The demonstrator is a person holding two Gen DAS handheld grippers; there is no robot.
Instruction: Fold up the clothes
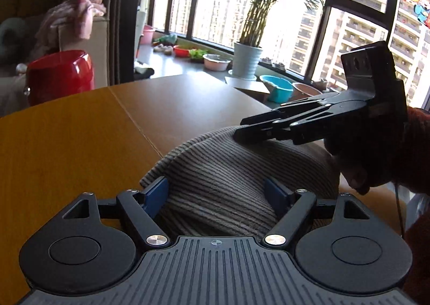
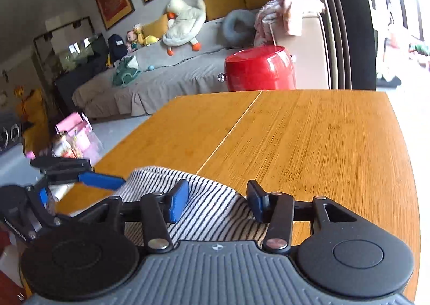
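Striped garment (image 1: 215, 170) bunched on my wooden table (image 1: 67, 143), left gripper (image 1: 216, 194) jaws apart – cloth between, right gripper (image 2: 217, 201) likewise spread over the fabric.

Red stool (image 2: 259, 68) beyond wooden table (image 2: 322, 143); potted plant (image 1: 248, 59) by window.

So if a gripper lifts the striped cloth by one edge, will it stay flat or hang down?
The striped cloth will probably hang limp: it already lies bunched in soft folds on the table. It looks like a thin knit, so likely light. On the smooth wood it may slide as one heap if pushed rather than lifted.
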